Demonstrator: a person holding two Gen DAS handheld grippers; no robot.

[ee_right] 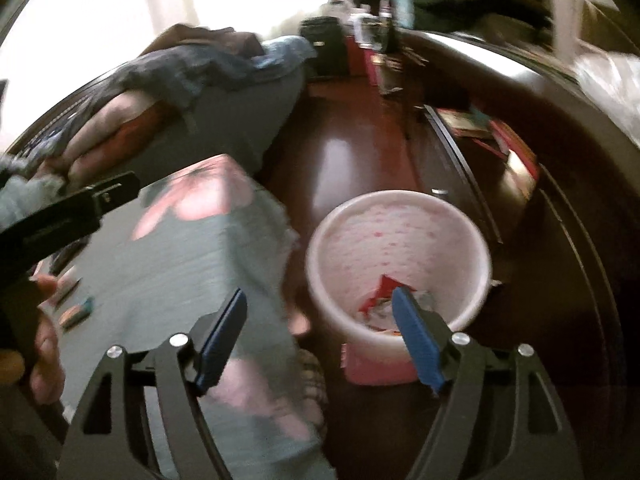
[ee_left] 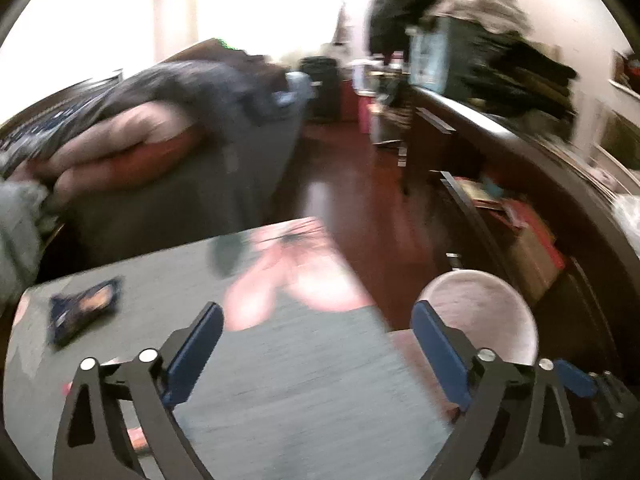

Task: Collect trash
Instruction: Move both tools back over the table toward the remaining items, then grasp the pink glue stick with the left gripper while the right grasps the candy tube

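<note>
One dark blue wrapper is being shown lying on the grey tablecloth, well to the left of the left gripper, whose jaws are being held wide with nothing between them. One pink bin is being seen on the floor beside the table, with red and white scraps inside. The right gripper is being held above its near rim, jaws wide and empty. A few small items are lying at the cloth's left edge, too blurred to count.

Cluttered home: sofa, cabinet
</note>
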